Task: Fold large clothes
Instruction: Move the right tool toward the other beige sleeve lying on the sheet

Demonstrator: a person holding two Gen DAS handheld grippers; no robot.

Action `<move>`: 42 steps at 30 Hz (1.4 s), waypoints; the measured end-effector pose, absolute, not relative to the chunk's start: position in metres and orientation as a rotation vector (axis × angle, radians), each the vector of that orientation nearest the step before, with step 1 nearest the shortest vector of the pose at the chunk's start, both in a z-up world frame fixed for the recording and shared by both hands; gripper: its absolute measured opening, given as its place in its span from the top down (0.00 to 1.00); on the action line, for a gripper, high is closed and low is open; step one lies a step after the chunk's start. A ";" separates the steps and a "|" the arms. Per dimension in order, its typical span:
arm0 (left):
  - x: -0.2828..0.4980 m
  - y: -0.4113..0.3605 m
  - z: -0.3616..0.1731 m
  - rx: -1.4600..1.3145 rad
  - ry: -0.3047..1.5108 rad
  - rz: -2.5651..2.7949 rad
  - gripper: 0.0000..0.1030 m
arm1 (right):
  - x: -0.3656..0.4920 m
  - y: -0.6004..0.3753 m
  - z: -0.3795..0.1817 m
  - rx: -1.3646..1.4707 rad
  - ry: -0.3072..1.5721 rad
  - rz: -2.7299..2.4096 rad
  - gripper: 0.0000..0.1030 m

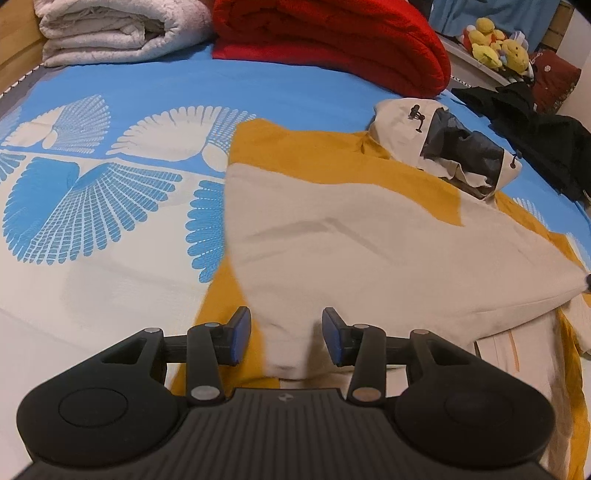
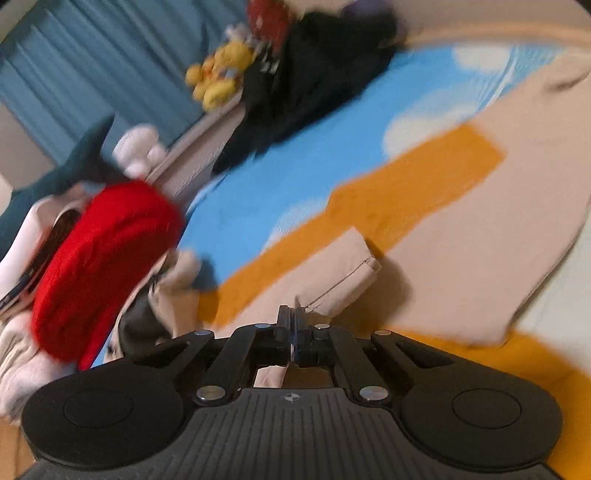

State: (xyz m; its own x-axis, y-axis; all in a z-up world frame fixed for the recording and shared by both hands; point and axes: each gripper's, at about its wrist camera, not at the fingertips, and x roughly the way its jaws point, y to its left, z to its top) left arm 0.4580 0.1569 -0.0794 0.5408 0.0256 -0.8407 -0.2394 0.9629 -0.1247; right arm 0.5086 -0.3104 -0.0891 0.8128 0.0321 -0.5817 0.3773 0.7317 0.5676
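A large beige and mustard-yellow hooded jacket (image 1: 369,229) lies spread on the bed, hood (image 1: 443,144) at the far right. My left gripper (image 1: 286,336) is open, its blue pads on either side of a beige fold at the jacket's near edge. In the blurred right wrist view, my right gripper (image 2: 294,325) is shut on a beige edge of the jacket (image 2: 340,273), which lifts off the bed just ahead of the fingers.
The bed has a blue and white patterned cover (image 1: 110,192). A folded white blanket (image 1: 110,29) and a red blanket (image 1: 332,40) lie at the far end. A black garment (image 1: 535,133) and yellow plush toys (image 1: 495,44) are at the right.
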 end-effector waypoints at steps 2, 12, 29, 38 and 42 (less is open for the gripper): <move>0.458 0.157 -0.081 -0.229 0.993 0.163 0.52 | 0.510 -0.311 -0.088 0.716 0.665 -0.276 0.95; 0.458 0.154 -0.088 -0.223 1.010 0.159 0.52 | 0.508 -0.299 -0.084 0.606 0.634 -0.206 0.67; 0.460 0.151 -0.090 -0.230 1.012 0.161 0.49 | 0.520 -0.309 -0.108 0.568 0.870 -0.174 0.64; 0.463 0.143 -0.096 -0.214 1.020 0.161 0.49 | 0.515 -0.315 -0.085 0.490 0.813 -0.130 0.64; 0.463 0.139 -0.096 -0.207 1.017 0.159 0.49 | 0.509 -0.323 -0.078 0.447 0.798 -0.127 0.64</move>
State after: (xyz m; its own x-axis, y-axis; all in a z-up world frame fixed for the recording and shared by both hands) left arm 0.4628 0.1387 -0.0961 0.5174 0.0354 -0.8550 -0.2275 0.9689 -0.0976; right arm 0.5090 -0.3234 -0.0781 0.6963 0.0565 -0.7155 0.2753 0.8996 0.3390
